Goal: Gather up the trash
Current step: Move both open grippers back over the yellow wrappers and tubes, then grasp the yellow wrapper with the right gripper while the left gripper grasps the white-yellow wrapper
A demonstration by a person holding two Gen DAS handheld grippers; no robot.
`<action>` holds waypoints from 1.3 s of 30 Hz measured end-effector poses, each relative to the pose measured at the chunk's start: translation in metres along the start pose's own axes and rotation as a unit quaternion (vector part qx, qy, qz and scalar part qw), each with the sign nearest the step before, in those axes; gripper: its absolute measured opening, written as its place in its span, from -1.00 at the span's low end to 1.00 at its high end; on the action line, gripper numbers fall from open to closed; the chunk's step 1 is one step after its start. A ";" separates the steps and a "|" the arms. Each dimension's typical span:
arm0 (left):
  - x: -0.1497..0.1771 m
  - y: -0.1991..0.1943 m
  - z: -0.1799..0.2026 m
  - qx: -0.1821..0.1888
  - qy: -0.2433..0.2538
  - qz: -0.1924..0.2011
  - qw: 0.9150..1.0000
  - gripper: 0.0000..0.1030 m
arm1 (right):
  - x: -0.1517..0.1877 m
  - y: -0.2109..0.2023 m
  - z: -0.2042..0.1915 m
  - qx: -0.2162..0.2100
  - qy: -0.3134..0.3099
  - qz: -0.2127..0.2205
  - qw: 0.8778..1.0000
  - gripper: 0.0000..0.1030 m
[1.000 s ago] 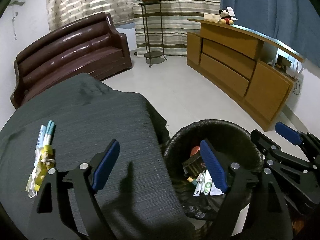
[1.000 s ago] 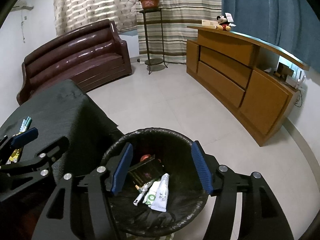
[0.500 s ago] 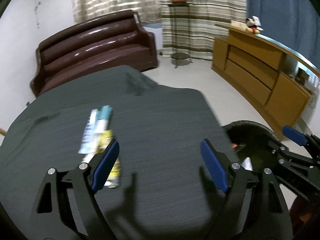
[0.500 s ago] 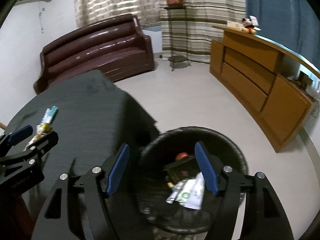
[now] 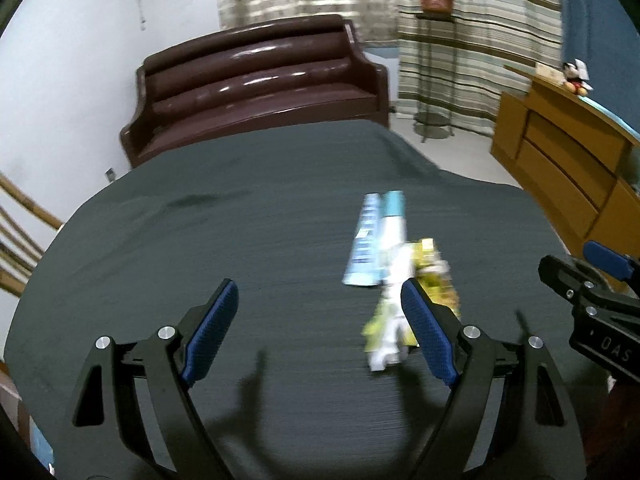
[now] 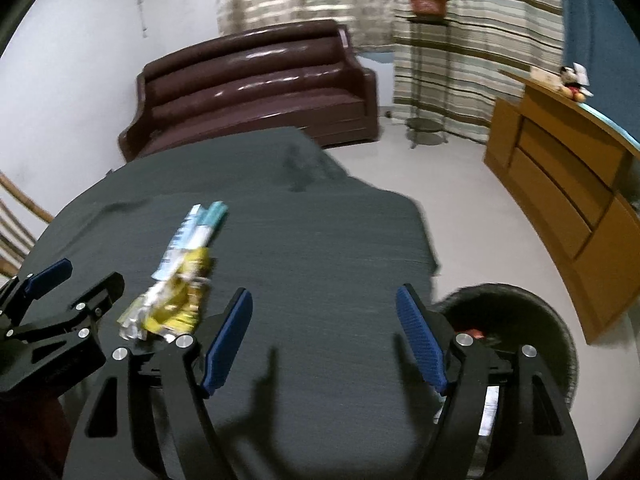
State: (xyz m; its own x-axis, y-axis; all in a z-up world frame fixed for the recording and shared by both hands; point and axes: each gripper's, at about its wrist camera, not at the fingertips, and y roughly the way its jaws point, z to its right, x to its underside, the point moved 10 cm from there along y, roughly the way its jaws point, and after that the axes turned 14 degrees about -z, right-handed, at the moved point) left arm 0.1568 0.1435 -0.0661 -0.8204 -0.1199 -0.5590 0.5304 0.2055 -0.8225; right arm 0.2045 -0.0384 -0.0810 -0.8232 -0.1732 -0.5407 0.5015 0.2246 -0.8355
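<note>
A light-blue and white toothpaste tube (image 5: 378, 240) (image 6: 196, 228) lies on the dark grey cloth of the table (image 5: 240, 220) (image 6: 320, 240). A crumpled yellow wrapper (image 5: 424, 284) (image 6: 176, 304) lies against the tube's near end. My left gripper (image 5: 320, 332) hangs open and empty over the cloth, its right finger just before the wrapper. My right gripper (image 6: 324, 336) holds nothing, its jaws still opening, with the trash lying off its left finger. The black bin (image 6: 520, 320) stands on the floor at the table's right edge, partly hidden behind the right finger.
A brown leather sofa (image 5: 256, 80) (image 6: 248, 84) stands behind the table. A curved wooden cabinet (image 5: 560, 168) (image 6: 568, 184) runs along the right, with a metal plant stand (image 5: 434, 80) before striped curtains. Wooden bars (image 5: 20, 240) show at the far left.
Both grippers swung left from over the bin to over the table. The tube and wrapper now lie near the left gripper's right finger. The right jaws stand wider apart.
</note>
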 end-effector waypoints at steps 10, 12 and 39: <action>0.007 0.010 -0.062 -0.009 -0.036 -0.007 0.999 0.58 | -0.007 0.021 -0.060 0.002 -0.049 -0.024 0.999 0.40; 0.008 0.012 -0.068 -0.010 -0.041 -0.007 0.999 0.58 | -0.006 0.026 -0.067 0.006 -0.055 -0.033 0.998 0.40; 0.004 0.020 -0.065 0.014 -0.043 -0.014 0.999 0.58 | 0.004 0.035 -0.086 -0.008 -0.071 -0.065 0.995 -0.49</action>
State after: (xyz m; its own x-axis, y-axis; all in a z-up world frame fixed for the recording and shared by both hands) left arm 0.1499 0.2105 -0.0780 -0.8147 -0.2080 -0.5413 0.5138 0.1737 -0.8401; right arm 0.1958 0.0511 -0.1047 -0.8345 -0.3357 -0.4369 0.3873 0.2066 -0.8985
